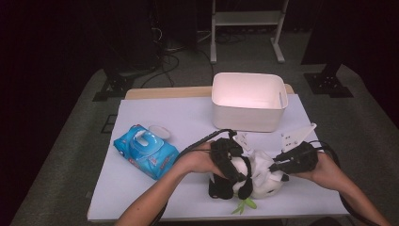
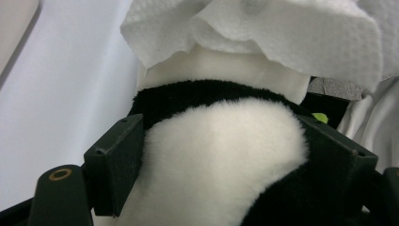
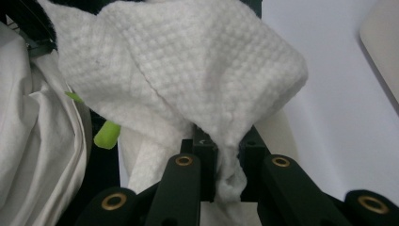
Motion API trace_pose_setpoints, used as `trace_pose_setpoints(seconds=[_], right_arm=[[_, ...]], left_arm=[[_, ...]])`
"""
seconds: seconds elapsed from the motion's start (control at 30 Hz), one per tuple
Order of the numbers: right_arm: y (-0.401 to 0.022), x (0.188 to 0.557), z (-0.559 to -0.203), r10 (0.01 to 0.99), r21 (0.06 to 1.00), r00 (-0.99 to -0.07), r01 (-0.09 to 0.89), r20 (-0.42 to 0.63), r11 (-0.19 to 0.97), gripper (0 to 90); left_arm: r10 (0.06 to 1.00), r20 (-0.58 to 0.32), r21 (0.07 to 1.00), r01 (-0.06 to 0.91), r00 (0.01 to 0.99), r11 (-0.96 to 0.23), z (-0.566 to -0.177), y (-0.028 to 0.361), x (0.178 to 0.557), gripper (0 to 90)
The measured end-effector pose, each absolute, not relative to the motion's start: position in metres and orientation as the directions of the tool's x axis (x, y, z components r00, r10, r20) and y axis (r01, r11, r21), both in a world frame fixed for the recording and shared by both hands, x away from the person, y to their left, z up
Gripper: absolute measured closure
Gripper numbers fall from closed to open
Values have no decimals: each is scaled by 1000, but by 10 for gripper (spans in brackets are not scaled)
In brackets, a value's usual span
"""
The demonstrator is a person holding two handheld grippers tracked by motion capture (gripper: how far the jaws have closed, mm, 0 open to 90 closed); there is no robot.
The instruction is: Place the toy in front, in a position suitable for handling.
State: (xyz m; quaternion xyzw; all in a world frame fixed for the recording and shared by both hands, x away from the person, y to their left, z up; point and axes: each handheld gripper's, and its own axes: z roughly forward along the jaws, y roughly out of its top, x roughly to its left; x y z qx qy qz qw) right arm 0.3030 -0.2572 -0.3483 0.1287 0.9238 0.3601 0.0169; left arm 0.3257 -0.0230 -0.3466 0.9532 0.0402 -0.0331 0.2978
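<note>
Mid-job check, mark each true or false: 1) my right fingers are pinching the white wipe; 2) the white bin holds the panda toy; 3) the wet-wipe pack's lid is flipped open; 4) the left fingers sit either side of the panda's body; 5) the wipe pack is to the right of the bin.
1) True: the right gripper is shut on the white wipe.
2) False: the panda toy lies on the table, in front of the white bin.
3) True: the wet-wipe pack has its lid up.
4) True: the left gripper straddles the panda's body.
5) False: the pack lies left of the bin.
</note>
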Motion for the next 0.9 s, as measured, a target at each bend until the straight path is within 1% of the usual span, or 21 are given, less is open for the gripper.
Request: trace_pose_setpoints(seconds=[0.03, 0.07, 0.17, 0.23, 0.33, 0.47, 0.6, 0.8, 0.9], right_arm=[[-257, 303, -348, 247, 668, -967, 223, 60, 710, 814], [-256, 303, -349, 246, 667, -967, 223, 62, 711, 814], [-256, 303, -350, 244, 667, -968, 223, 64, 711, 814], [-258, 304, -349, 245, 672, -967, 227, 69, 705, 813], [-265, 309, -342, 262, 693, -963, 232, 65, 683, 813], [-273, 322, -333, 281, 721, -957, 243, 71, 649, 812], [-270, 339, -327, 288, 705, -955, 248, 64, 664, 812], [-267, 365, -316, 309, 702, -949, 257, 55, 664, 811], [-264, 377, -321, 317, 692, -946, 272, 66, 668, 811]], left_arm=[[56, -93, 564, 99, 994, -820, -348, -24, 326, 196], [48, -91, 562, 91, 995, -822, -349, -25, 325, 223], [31, -64, 562, 62, 997, -825, -348, -24, 323, 359], [10, -14, 570, 16, 1000, -822, -344, -23, 321, 433], [0, 21, 580, -12, 1000, -814, -337, -22, 322, 487], [-27, 26, 591, -37, 999, -806, -329, -23, 328, 496], [-17, 84, 581, -63, 996, -812, -320, -28, 335, 497], [-7, 158, 569, -97, 987, -816, -310, -28, 356, 496], [0, 164, 567, -94, 987, -818, -316, -26, 366, 490]])
